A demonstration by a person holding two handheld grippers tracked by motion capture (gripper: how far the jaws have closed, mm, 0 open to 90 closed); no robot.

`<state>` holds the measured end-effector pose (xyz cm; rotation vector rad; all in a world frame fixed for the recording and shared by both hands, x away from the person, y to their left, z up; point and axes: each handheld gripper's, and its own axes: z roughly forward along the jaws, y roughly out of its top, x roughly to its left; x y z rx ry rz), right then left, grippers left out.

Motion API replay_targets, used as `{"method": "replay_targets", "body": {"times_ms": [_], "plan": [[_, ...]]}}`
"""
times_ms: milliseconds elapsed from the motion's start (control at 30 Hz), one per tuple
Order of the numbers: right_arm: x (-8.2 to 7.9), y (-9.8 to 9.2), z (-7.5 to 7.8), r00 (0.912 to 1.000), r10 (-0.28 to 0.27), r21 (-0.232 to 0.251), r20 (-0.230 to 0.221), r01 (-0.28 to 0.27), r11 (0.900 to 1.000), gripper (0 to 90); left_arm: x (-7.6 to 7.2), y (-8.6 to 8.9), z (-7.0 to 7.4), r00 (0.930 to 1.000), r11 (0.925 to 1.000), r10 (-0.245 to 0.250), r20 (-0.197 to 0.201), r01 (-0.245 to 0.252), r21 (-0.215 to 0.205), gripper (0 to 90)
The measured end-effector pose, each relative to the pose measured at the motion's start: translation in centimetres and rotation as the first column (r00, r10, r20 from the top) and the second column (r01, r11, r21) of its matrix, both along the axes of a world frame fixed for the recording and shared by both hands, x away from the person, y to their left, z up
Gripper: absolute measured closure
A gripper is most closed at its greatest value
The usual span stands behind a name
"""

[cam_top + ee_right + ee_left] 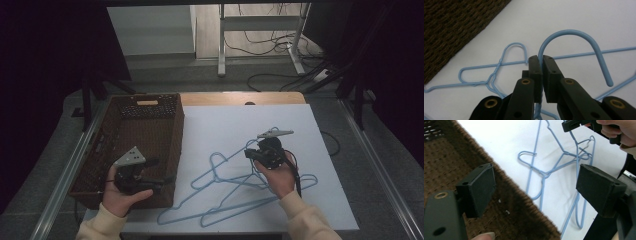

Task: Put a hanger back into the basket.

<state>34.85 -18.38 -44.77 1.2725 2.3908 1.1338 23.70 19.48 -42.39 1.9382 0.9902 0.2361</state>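
White matte tabletop (230,125) | right gripper (541,60) clamped on curved hook of thin blue wire hanger (574,37), lifted above others | left gripper (534,187) jaws apart over brown woven basket (150,125)

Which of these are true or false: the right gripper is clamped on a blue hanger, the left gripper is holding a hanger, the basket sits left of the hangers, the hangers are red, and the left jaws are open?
1. The right gripper is clamped on a blue hanger. True: its jaws pinch the wire just below the hook.
2. The left gripper is holding a hanger. False: nothing is between its jaws; it hangs over the basket's rim.
3. The basket sits left of the hangers in the high view. True.
4. The hangers are red. False: the other hangers on the table are light blue too.
5. The left jaws are open. True: they stand wide apart.
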Motion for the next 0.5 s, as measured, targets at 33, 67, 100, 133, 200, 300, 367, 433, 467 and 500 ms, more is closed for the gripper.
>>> {"method": "replay_targets", "body": {"times_ms": [33,67,100,133,200,300,367,433,467,500], "plan": [[-0.1,-0.1,0.1,1.0000,0.003,0.004,0.003,-0.003,1.000,85.8,0.1,-0.3,0.1,1.0000,1.0000,-0.006,-0.001,0.006,0.001,16.0],[-0.1,-0.2,0.2,0.9999,0.007,0.006,0.008,-0.007,1.000,85.9,0.1,-0.4,0.1,0.9999,0.9999,-0.011,-0.001,0.011,0.002,16.1],[-0.2,-0.2,0.2,0.9999,0.007,0.011,0.010,-0.007,1.000,85.9,0.2,-0.6,0.1,0.9998,0.9998,-0.018,-0.002,0.018,0.002,16.2],[-0.3,-0.3,0.3,0.9998,0.016,0.017,0.013,-0.016,1.000,85.9,0.3,-0.9,0.1,0.9997,0.9997,-0.025,-0.005,0.025,0.001,16.6],[-0.3,-0.3,0.3,0.9998,0.016,0.019,0.015,-0.017,1.000,85.9,0.4,-1.3,0.1,0.9994,0.9995,-0.033,-0.010,0.033,0.001,16.7],[-0.5,-0.4,0.5,0.9995,0.025,0.022,0.018,-0.026,0.999,85.9,0.6,-1.9,0.1,0.9987,0.9988,-0.049,-0.015,0.049,0.005,16.7],[-0.5,-0.4,0.5,0.9994,0.030,0.026,0.020,-0.031,0.999,85.9,0.6,-2.3,0.0,0.9981,0.9982,-0.058,-0.021,0.058,0.010,16.6],[-0.6,-0.4,0.6,0.9992,0.034,0.027,0.023,-0.035,0.999,85.9,0.7,-2.7,-0.1,0.9973,0.9976,-0.068,-0.026,0.069,0.010,16.7],[-0.6,-0.4,0.6,0.9991,0.035,0.028,0.024,-0.036,0.999,85.9,0.7,-2.9,-0.2,0.9967,0.9971,-0.076,-0.029,0.076,0.008,16.7],[-0.7,-0.4,0.6,0.9990,0.036,0.031,0.026,-0.037,0.999,85.9,0.8,-3.1,-0.2,0.9962,0.9966,-0.081,-0.031,0.082,0.010,16.7]]}}
